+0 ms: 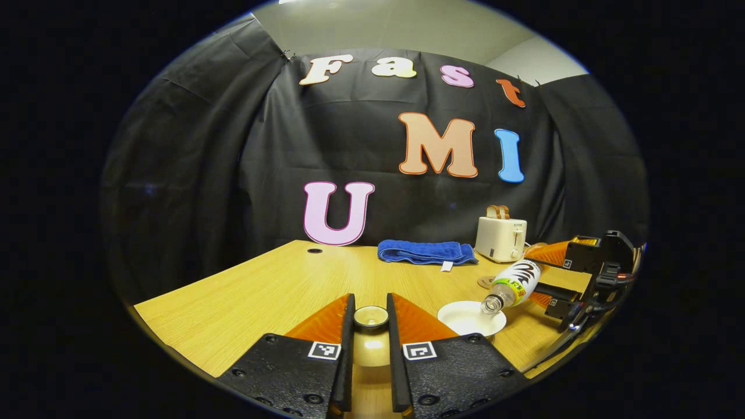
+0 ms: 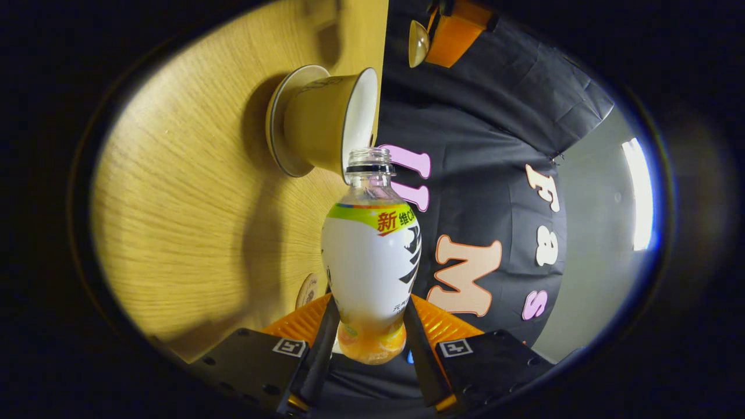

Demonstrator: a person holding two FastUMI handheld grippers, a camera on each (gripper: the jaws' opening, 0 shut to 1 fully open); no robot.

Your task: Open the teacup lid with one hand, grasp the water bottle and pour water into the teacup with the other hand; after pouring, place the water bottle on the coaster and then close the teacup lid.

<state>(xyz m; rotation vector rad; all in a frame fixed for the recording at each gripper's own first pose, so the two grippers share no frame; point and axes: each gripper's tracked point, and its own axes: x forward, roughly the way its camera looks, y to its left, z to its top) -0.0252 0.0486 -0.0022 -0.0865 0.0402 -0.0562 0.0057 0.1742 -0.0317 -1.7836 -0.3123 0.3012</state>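
Small round teacup lid (image 1: 371,317) held clenched in left gripper (image 1: 370,326), lifted off. White-labelled uncapped water bottle (image 2: 372,256) gripped by right gripper (image 2: 368,340), tipped, mouth at rim of yellow teacup (image 2: 326,125) at 12 o'clock. Pouring judged underway. Left: bottle to round coaster (image 1: 486,281), lid closed.

In the left gripper view the lid (image 1: 371,317) sits between the left gripper (image 1: 371,326) fingers, above the table (image 1: 262,291). To its right stands the cup (image 1: 465,317) — the bottle (image 1: 515,285) tips over it, mouth at the rim, held by the right gripper (image 1: 553,291). Behind lie a towel (image 1: 426,252) and, right of it, a toaster (image 1: 500,237); the coaster (image 1: 486,281) is between toaster and cup.
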